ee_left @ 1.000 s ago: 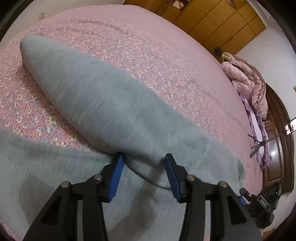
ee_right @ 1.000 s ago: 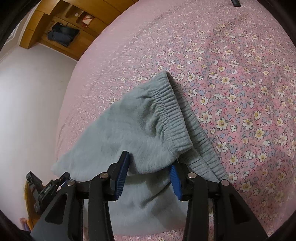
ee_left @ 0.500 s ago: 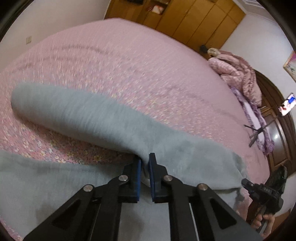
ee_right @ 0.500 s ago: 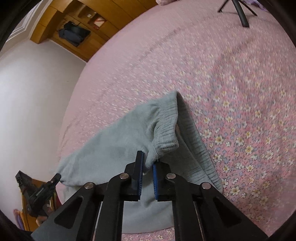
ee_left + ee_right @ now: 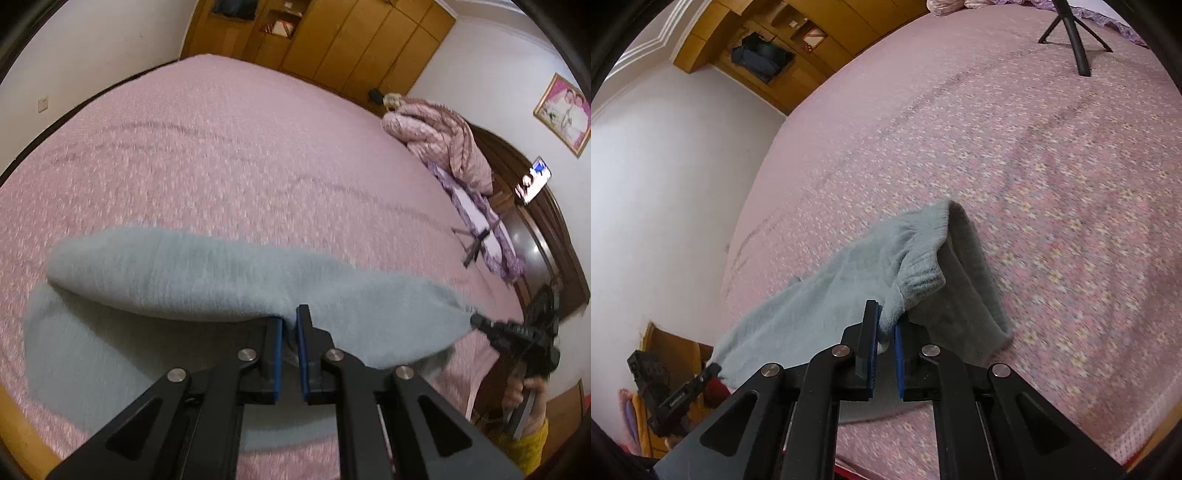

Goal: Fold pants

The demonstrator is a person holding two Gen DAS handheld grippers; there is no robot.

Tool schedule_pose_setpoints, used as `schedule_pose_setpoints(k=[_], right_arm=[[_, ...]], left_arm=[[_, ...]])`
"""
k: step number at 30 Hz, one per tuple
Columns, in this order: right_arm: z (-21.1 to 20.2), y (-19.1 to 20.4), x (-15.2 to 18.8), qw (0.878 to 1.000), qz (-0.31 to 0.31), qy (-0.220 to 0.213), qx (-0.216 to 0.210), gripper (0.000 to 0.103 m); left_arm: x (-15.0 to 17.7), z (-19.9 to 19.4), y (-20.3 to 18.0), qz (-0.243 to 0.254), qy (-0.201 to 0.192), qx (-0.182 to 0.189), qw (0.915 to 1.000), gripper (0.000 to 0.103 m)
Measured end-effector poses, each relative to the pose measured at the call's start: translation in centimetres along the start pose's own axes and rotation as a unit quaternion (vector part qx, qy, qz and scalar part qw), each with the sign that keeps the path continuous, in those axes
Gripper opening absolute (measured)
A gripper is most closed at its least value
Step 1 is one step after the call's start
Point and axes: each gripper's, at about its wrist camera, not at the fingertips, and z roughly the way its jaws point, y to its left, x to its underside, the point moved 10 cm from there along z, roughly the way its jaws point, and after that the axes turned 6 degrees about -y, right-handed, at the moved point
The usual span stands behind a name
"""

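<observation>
Here both grippers are angling downward over the pink floral bed (image 5: 229,155). The left gripper (image 5: 290,325) is pinching an edge of the grey pants (image 5: 192,277), raising that fold above the layer lying flat. The right gripper (image 5: 885,326) is clamping the pants' elastic waistband (image 5: 923,273), lifting it off the bed.

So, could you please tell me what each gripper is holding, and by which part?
Both hold the grey fleece pants: the left gripper pinches a leg's edge, the right gripper pinches the fabric just below the elastic waistband.
</observation>
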Motion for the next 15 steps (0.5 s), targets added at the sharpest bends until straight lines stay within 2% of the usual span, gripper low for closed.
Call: schedule_pose_setpoints(k=[8,12,15], right_arm=[[-1.4,-1.3,4.0,0.999,-0.025,0.019,0.036,0.009],[0.3,-3.0,4.5,0.997,-0.035,0.028,0.064,0.009],[2.0,-4.3,5.3,0.993,-0.050,0.043,0.101,0.009]], left_arm=[[6.6,-0.2,-0.7,0.016,0.071,0.006,0.9973,0.007],[7.7,-0.1,-0.2,0.004,0.086,0.007,0.9963,0.007],[9.1,0.5,0.1,0.002,0.113,0.009,0.9936,0.007]])
